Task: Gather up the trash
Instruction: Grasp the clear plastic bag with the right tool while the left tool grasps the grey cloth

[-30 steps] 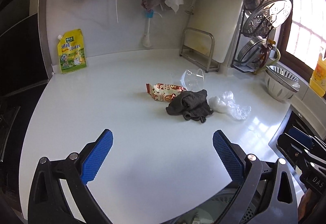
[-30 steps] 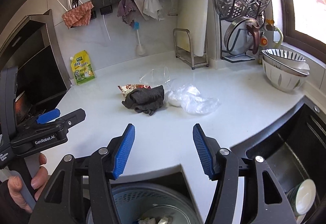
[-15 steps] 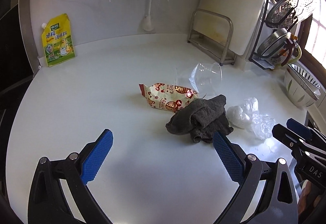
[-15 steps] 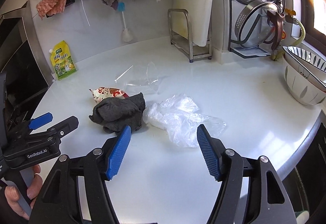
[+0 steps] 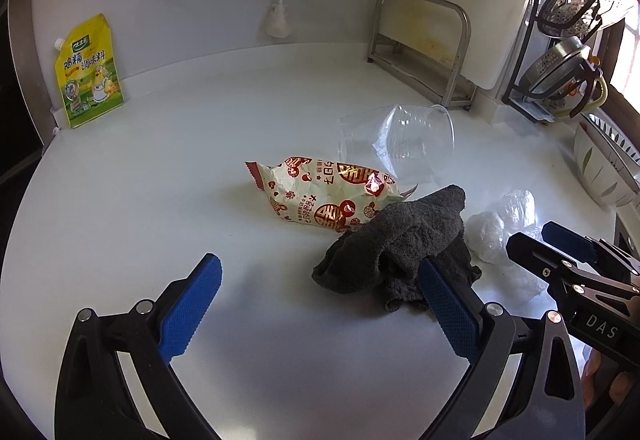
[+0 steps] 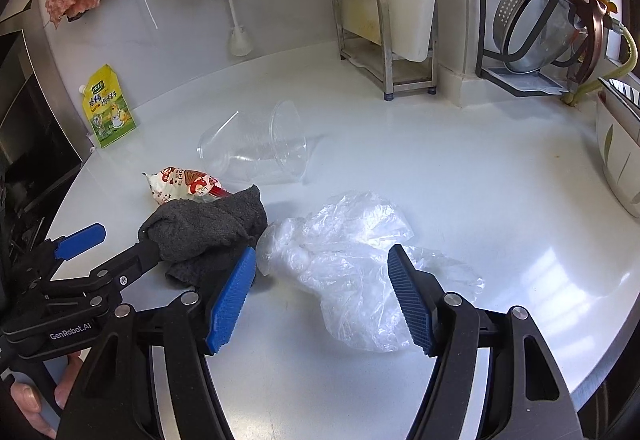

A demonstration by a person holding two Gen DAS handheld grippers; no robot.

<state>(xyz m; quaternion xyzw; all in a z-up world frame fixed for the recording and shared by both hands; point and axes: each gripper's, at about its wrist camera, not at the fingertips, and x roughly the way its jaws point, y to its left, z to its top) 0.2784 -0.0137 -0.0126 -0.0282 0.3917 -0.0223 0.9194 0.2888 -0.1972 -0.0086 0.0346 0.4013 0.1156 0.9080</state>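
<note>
Here both your grippers have closed in on the trash: right gripper [image 6: 322,294], jaws spread, straddles the clear plastic bag [image 6: 352,260]; left gripper [image 5: 320,306], also open and empty, nears the snack wrapper [image 5: 324,197].

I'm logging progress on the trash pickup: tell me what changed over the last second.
Both grippers advanced toward the pile. The left gripper now stands before the dark cloth and snack wrapper; the right gripper straddles the crumpled plastic bag, its jaws slightly wider. Nothing is gripped yet. The cloth, wrapper, bag and clear plastic cup lie where they were on the counter.
</note>
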